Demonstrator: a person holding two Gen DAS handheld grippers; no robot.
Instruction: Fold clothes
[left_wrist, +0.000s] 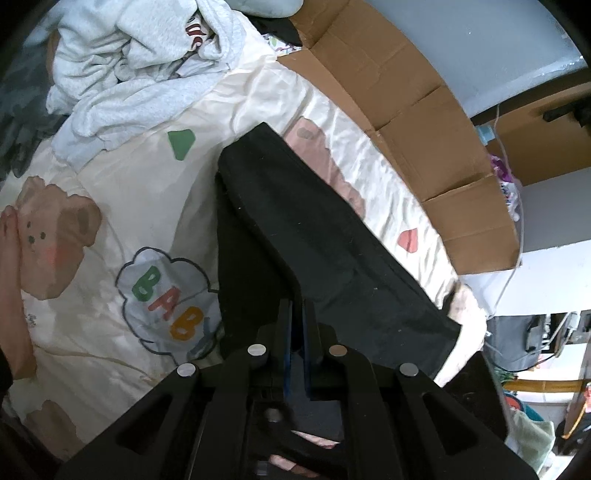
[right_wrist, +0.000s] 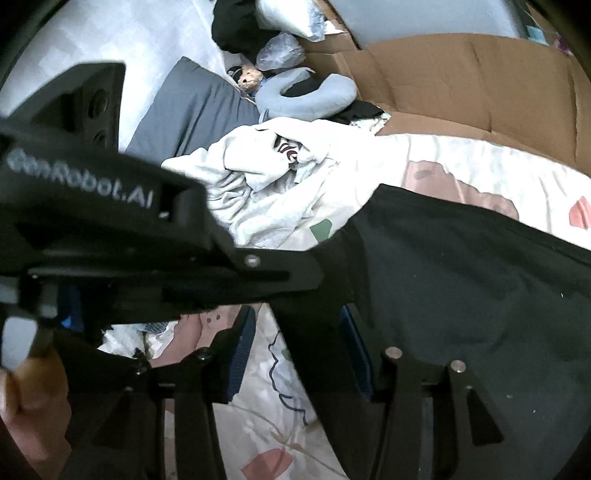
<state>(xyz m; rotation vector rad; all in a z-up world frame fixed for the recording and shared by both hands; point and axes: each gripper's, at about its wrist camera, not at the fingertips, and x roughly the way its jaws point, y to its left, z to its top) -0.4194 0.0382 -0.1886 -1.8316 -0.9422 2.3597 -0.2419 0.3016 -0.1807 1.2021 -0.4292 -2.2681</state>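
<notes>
Comparing the two views, the left wrist camera alone shows the left gripper (left_wrist: 297, 314) with its fingers drawn together at lower centre, pinching a fold of the black garment (left_wrist: 314, 221); that garment runs as a long folded band from the fingertips up toward frame centre and out to the lower right. Only this view shows the "BABY" cloud print (left_wrist: 166, 295) and the bear print (left_wrist: 55, 236) on the cream bedspread (left_wrist: 147, 184) at left. The right wrist camera alone shows the right gripper (right_wrist: 299, 354), its blue-padded fingers (right_wrist: 242, 354) standing apart; an edge of the black garment (right_wrist: 461, 295) hangs between them, and the pads do not appear to press on it. The body of the left gripper (right_wrist: 110, 240) crosses the left half of that frame, and a hand (right_wrist: 22, 406) shows at the lower left edge. This view also shows a grey pillow (right_wrist: 192, 110) and a blue neck pillow (right_wrist: 306, 96) at upper centre. Both views show a crumpled light grey sweatshirt (left_wrist: 129, 55) lying on the bedspread beyond the black garment. Flattened brown cardboard (left_wrist: 406, 92) borders the bed along the upper right in both frames. Cluttered room furnishings show at the lower right edge of the left view, too small to identify.
</notes>
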